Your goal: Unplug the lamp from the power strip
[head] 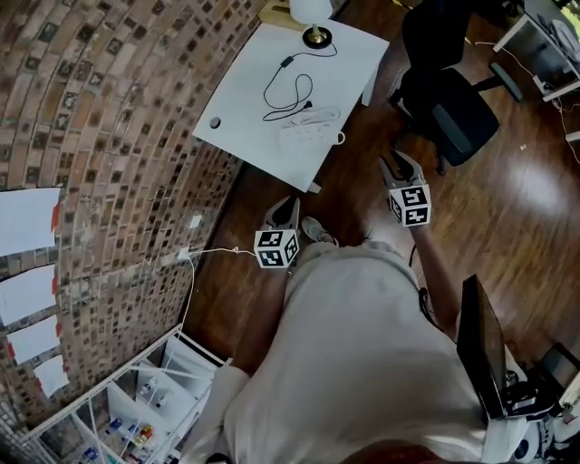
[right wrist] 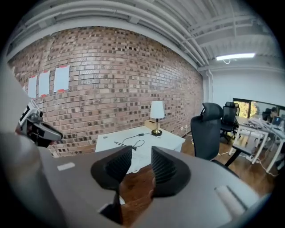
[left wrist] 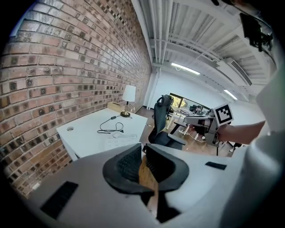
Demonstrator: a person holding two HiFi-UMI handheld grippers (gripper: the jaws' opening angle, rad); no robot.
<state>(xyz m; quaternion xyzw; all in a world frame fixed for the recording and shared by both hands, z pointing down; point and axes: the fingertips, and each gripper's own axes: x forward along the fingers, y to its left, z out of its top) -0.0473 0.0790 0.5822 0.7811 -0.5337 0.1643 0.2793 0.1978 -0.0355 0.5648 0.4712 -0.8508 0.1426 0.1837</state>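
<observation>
My left gripper hangs in the air with its jaws only a narrow slit apart and nothing between them, well short of the white table by the brick wall. On that table the power strip lies near the front edge, the lamp's black cord looping from it back to the lamp at the far end. From here I cannot tell which socket holds the plug. I judge the strip light enough to lift with any tug, so one gripper should pin it. The cord is limp and thin, so the hard plug body is the place to pinch. My right gripper is wider apart, also empty.
</observation>
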